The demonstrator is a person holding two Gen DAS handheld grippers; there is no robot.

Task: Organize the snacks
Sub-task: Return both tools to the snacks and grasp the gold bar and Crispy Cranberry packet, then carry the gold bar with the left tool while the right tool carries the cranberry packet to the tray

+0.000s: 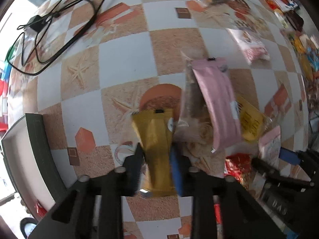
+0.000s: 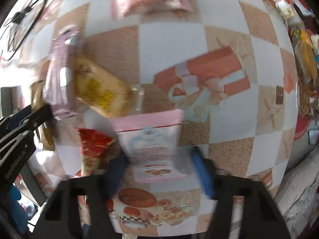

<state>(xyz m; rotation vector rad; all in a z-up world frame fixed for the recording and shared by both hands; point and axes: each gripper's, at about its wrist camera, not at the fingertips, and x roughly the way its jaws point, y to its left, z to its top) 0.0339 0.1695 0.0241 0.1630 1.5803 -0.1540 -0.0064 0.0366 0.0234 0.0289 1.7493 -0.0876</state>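
Pointing down over the patterned tablecloth (image 1: pixel 123 59), my left gripper (image 1: pixel 156 163) is shut on a gold snack packet (image 1: pixel 157 139), whose lower half sits between the black finger and the blue pad. A pile lies just right of it: a clear packet with brown contents (image 1: pixel 191 99), a long pink packet (image 1: pixel 217 103), a yellow packet (image 1: pixel 251 123) and a red one (image 1: pixel 237 163). My right gripper (image 2: pixel 159 171) is shut on a pink-and-white packet (image 2: pixel 151 145), its blue pads against both side edges. The same pile shows left of it as a blurred yellow packet (image 2: pixel 101 89).
A black cable with a plug (image 1: pixel 59 29) lies at the far left of the cloth. A dark green box edge (image 1: pixel 37 149) stands at the near left. Another pink-and-white packet (image 1: pixel 251 43) and a larger pink bag (image 2: pixel 151 0) lie further off. Shelved goods (image 1: pixel 299 39) line the right.
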